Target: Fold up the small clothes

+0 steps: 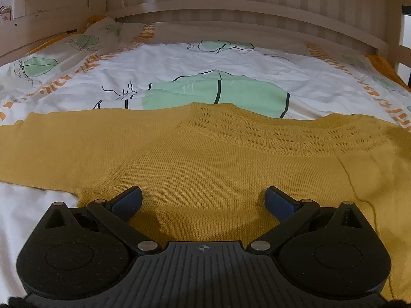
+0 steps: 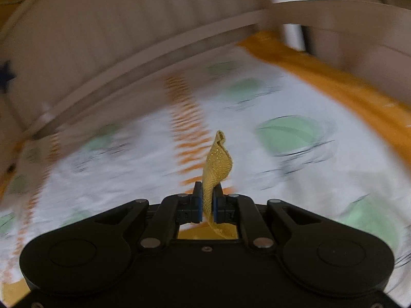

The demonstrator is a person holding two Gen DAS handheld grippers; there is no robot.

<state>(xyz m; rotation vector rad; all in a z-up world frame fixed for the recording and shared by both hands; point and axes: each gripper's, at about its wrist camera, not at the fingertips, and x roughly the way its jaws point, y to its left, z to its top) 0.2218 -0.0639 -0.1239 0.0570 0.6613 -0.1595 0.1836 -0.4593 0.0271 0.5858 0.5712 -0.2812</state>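
**Lifting a pinched strip of the yellow knit**

Gripping a narrow strip of the mustard knit garment [image 2: 217,169], your right tool [image 2: 207,206] is holding its two blue pads pressed tight on the cloth, and the loose end is curling up past the fingertips. Your left tool [image 1: 203,200] is hanging with its jaws spread wide and nothing between them, just over the garment's body, which is lying flat across the near half of the bed [image 1: 179,59] on the patterned white cover.

You are risking a slip: the pinch is taking only a thin bite of stretchy knit, so a quick swing could be pulling it free. With the left tool not pinning anything, you could also be dragging the whole garment toward the bed's edge and spoiling the flat lay. The openwork band near the neckline could be snagging on a fingertip.

No brand, label or readable writing is showing anywhere; the right view is blurring heavily.
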